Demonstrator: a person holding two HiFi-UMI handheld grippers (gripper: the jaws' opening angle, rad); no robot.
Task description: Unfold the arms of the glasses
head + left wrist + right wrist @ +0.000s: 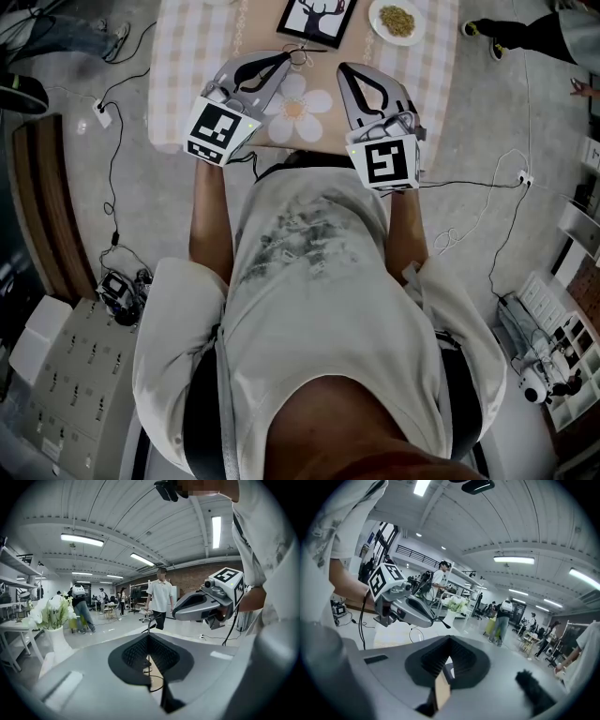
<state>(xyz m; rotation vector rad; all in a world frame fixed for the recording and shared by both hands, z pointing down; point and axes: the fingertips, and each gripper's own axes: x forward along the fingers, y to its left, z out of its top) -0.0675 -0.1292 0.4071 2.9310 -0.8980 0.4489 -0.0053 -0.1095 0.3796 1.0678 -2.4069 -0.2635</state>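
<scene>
Showing the glasses (300,52), a thin wire frame, at the tip of my left tool (286,58), over the middle of the bench (183,66) and just near of a framed deer picture (317,19); whether they rest on the cloth I cannot tell. I judge them light, springy and easily bent, with smooth lenses that would slip or smear. The hold belongs on the frame front or bridge, and the pull on an arm close to its hinge, never on a lens. My left tool is closed on the frame: in its own view a fine wire runs up between the pressed pads, and from the right gripper view one dark arm juts from its tip. My right tool (345,71), just right of it and apart from the glasses, has its jaws fully together on nothing. A plate of food (397,21) lies far right.
</scene>
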